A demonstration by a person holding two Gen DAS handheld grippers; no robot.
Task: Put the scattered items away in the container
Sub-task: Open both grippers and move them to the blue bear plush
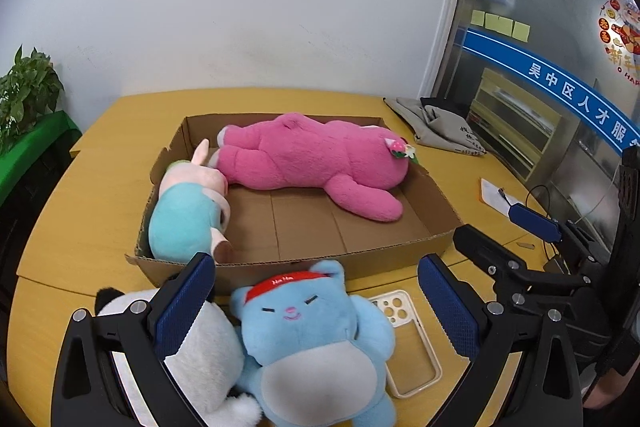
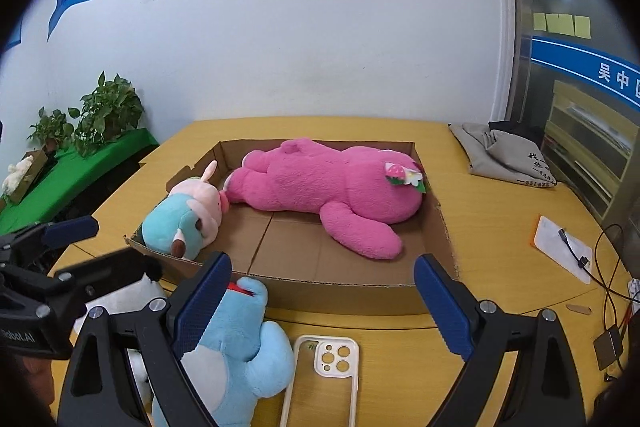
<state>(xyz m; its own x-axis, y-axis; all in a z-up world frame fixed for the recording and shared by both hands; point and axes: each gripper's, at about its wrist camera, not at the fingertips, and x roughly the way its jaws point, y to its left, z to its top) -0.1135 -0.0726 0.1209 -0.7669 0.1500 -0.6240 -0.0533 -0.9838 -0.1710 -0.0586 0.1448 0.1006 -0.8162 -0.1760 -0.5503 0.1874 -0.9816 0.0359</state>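
An open cardboard box [image 1: 360, 263] [image 2: 340, 293] sits mid-table. In it lie a big pink plush bear [image 1: 312, 155] [image 2: 332, 183] and a teal-and-pink plush [image 1: 184, 215] [image 2: 180, 219]. In front of the box a blue plush bear with a red cap [image 1: 312, 331] [image 2: 236, 339] lies on its back beside a white-and-black plush [image 1: 208, 351] [image 2: 132, 295]. A white phone case [image 1: 396, 311] [image 2: 336, 351] lies to its right. My left gripper [image 1: 318, 307] [image 2: 80, 247] hangs open above the blue bear, holding nothing. My right gripper [image 2: 324, 307] [image 1: 508, 239] is open above the phone case.
The yellow table [image 1: 80, 207] also carries a grey cloth bag [image 1: 436, 127] [image 2: 504, 155] at the back right. A white card with a cable [image 1: 496, 195] [image 2: 564, 247] and loose wires [image 2: 612, 267] lie at the right. Potted plants [image 1: 28, 91] [image 2: 108, 111] stand on a green ledge left.
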